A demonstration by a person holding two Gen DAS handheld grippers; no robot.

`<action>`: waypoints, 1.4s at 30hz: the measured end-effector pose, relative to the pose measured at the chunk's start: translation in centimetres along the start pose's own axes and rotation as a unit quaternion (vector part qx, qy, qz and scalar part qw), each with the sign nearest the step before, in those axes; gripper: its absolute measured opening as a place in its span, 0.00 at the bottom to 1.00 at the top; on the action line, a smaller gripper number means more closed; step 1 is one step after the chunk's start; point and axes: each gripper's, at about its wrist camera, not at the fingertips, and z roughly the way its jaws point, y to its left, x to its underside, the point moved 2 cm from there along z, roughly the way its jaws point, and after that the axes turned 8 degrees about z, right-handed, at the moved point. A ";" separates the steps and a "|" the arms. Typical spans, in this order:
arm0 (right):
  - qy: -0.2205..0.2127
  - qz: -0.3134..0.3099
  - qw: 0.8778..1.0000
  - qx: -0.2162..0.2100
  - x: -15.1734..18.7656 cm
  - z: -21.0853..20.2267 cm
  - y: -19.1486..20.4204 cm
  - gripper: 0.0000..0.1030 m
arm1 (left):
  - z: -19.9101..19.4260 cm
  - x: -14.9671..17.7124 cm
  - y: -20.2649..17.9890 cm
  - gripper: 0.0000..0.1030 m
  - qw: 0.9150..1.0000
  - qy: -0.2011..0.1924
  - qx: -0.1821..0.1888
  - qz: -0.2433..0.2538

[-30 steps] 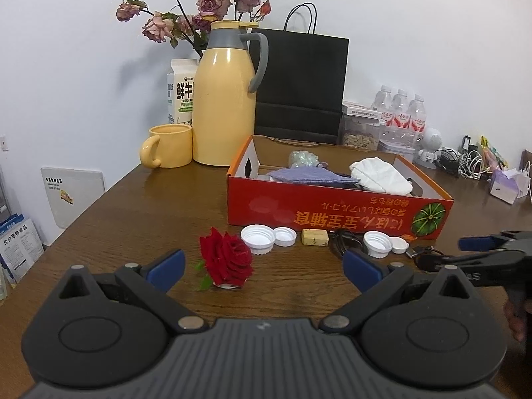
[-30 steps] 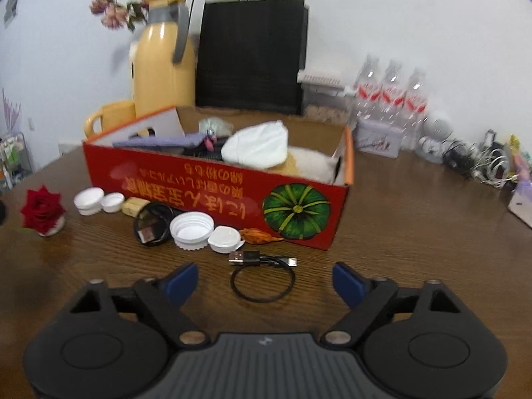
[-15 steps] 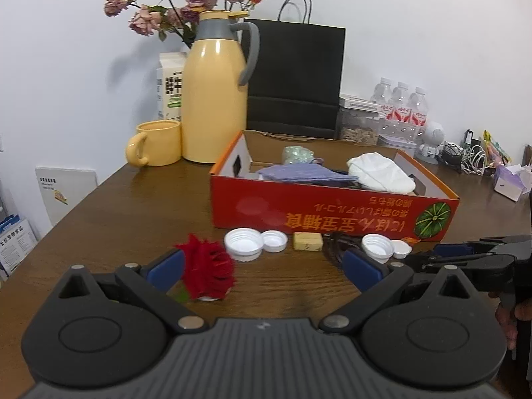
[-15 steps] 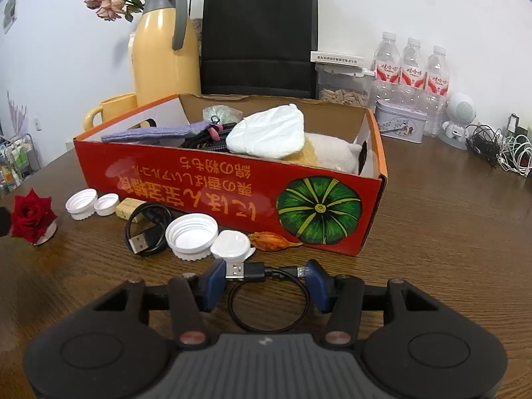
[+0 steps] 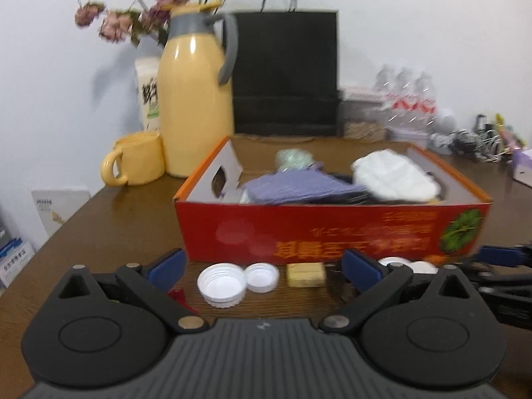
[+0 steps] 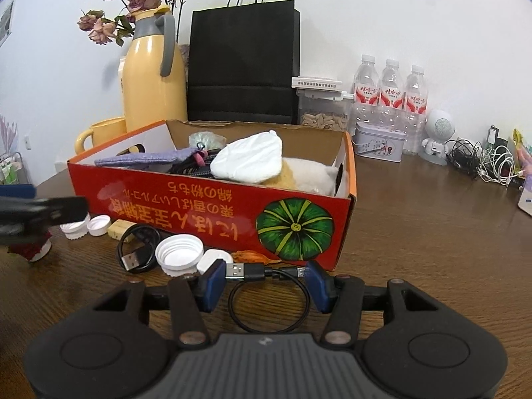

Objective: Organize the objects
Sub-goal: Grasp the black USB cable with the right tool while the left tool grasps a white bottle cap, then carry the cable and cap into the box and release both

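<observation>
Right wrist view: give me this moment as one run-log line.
right tongs: around short USB cable, not clamped | left tongs: open, over bottle caps | red box: part filled

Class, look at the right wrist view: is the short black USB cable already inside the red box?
No. The cable lies on the table in front of the red box, between the right tool's fingers.

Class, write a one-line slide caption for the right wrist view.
Right gripper brackets a short USB cable on the table before a red box.
</observation>
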 end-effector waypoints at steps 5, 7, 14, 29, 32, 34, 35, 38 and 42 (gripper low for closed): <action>-0.004 -0.005 1.000 -0.003 0.1 -0.2 0.2 0.50 | 2.3 0.9 1.6 0.89 0.999 0.032 0.004 -0.013; -0.005 -0.009 1.000 -0.005 0.1 -0.4 0.4 0.50 | 2.4 1.0 2.2 0.89 0.999 0.031 0.004 -0.016; -0.007 -0.014 1.000 -0.003 0.1 -0.5 0.5 0.50 | 2.7 1.6 3.0 0.85 0.999 0.034 0.003 0.004; -0.008 -0.016 1.000 -0.002 0.2 -0.4 0.6 0.50 | 2.8 1.8 3.5 0.42 0.999 0.040 0.022 0.013; -0.009 -0.017 1.000 -0.001 0.2 -0.5 0.6 0.50 | 2.6 1.9 3.3 0.39 0.999 0.035 0.030 0.015; -0.010 -0.018 1.000 0.000 0.2 -0.5 0.6 0.50 | 2.3 1.9 3.1 0.39 0.999 0.030 0.031 0.015; -0.010 -0.018 1.000 0.000 0.2 -0.5 0.6 0.50 | 2.2 1.9 3.1 0.39 0.999 0.028 0.030 0.014; -0.013 -0.019 1.000 0.001 0.2 -0.6 0.6 0.50 | 2.0 1.9 3.3 0.39 0.999 0.023 0.030 0.008; -0.017 -0.020 1.000 0.003 0.2 -0.7 0.7 0.50 | 1.5 1.8 3.3 0.39 1.000 0.012 0.028 0.005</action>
